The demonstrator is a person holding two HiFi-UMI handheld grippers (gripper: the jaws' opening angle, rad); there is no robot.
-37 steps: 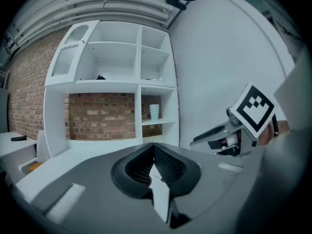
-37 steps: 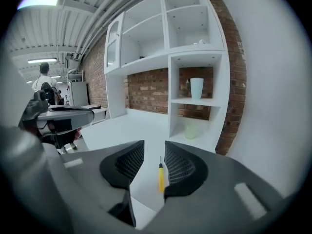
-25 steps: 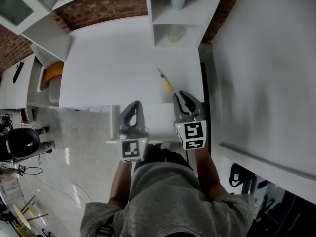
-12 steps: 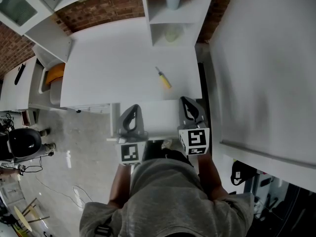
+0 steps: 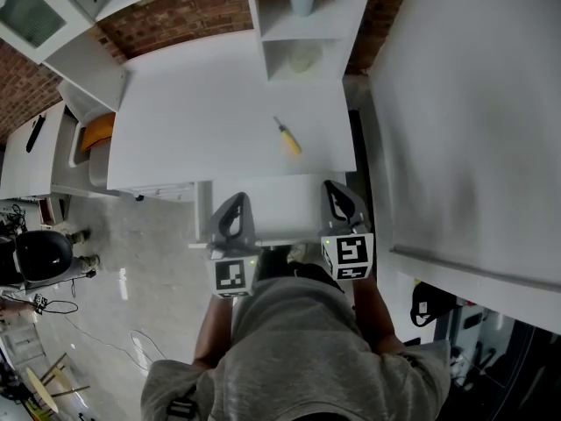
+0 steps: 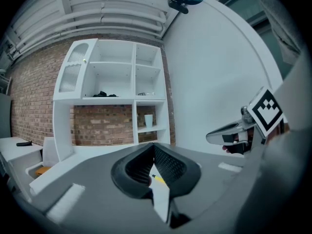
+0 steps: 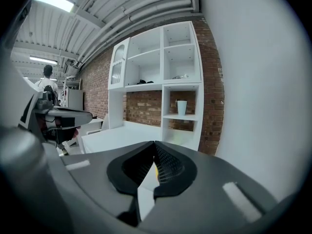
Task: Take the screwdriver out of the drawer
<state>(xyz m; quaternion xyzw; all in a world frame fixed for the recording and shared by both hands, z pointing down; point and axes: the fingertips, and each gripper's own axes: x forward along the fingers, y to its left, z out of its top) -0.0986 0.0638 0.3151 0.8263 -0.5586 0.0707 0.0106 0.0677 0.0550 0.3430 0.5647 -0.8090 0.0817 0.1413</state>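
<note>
Right tool (image 5: 332, 187) has its jaws pressed together on nothing, and the left tool (image 5: 236, 200) is likewise closed and empty. The screwdriver (image 5: 287, 138) already lies on the white tabletop (image 5: 193, 121), ahead of both tools and apart from them, out of the open drawer (image 5: 272, 207) between them. Its long axis runs diagonally, with the yellow handle pointing back toward the right tool and the metal tip away to the left. The right tool is the nearer one, so any further pick-up would probably suit it best.
</note>
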